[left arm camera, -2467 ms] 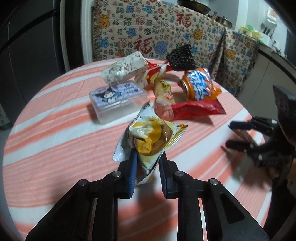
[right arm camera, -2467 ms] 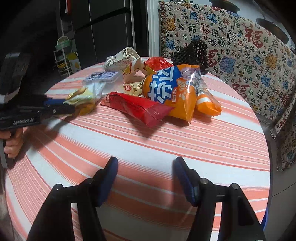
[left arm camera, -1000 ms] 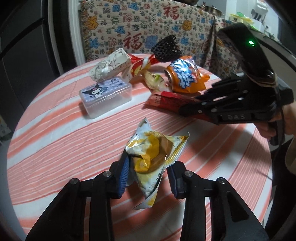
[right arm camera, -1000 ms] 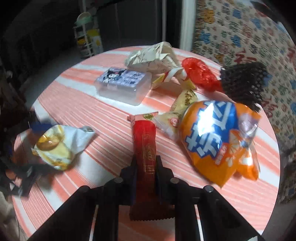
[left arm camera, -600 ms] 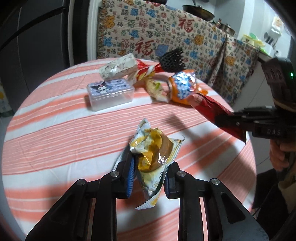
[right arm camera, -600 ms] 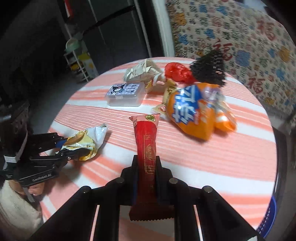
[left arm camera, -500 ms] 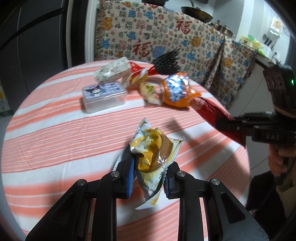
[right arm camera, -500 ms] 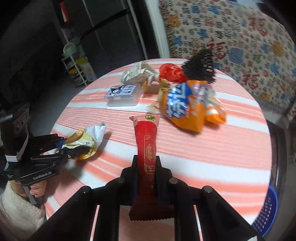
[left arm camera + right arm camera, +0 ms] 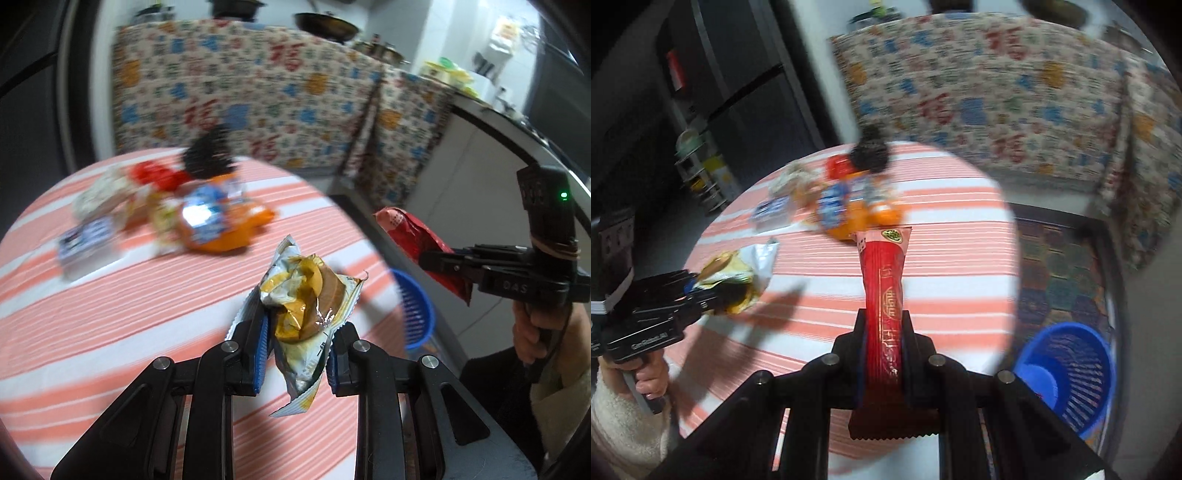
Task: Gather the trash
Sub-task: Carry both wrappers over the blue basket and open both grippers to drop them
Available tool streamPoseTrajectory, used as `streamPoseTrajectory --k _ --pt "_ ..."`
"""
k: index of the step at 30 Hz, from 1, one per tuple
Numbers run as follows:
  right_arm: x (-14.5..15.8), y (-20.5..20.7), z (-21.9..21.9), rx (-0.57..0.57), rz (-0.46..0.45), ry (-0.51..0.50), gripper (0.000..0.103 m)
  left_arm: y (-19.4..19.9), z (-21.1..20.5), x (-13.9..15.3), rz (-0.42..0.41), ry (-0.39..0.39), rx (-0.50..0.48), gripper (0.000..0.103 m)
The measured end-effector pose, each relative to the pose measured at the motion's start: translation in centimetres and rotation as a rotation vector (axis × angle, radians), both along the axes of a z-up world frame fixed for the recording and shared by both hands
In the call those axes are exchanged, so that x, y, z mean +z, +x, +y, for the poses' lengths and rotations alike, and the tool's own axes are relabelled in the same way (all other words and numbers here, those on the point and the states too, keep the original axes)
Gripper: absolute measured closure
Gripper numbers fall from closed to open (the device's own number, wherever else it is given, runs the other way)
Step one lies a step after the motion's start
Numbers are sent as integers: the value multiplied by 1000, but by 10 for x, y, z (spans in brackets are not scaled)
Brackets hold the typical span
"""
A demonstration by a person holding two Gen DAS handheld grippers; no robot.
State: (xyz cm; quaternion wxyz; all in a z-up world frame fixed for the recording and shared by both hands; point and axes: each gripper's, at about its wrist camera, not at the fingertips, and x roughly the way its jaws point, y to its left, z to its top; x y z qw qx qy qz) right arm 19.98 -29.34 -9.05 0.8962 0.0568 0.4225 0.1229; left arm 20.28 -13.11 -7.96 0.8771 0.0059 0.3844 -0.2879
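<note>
My left gripper [image 9: 297, 352] is shut on a crumpled yellow and silver wrapper [image 9: 308, 299], held above the right side of the round striped table [image 9: 110, 314]. My right gripper [image 9: 883, 341] is shut on a long red packet [image 9: 884, 291], held over the table's near edge. The same red packet [image 9: 421, 240] shows in the left wrist view past the table's right rim. A blue slatted bin [image 9: 1067, 369] stands on the floor to the right of the table; in the left wrist view the bin [image 9: 413, 310] peeks out beyond the rim. The left gripper and its wrapper [image 9: 735, 273] show at the left.
At the far side of the table lie an orange snack bag [image 9: 218, 221], a clear plastic box [image 9: 88, 240], a black foam net [image 9: 208, 155], a red wrapper [image 9: 155, 175] and a pale wrapper. A patterned cloth [image 9: 258, 96] hangs behind. A patterned mat [image 9: 1060, 269] covers the floor by the bin.
Both grippers have lifted and swung right toward the table's edge with their wrappers. The blue bin has come into view on the floor. The left jaws have pressed in tighter on the wrapper.
</note>
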Motion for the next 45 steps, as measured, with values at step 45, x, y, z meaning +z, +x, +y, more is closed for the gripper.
streamPoseTrajectory --k 45 --pt "-125 -16 -273 -517 135 -35 88 63 -329 -115 148 55 -312 78"
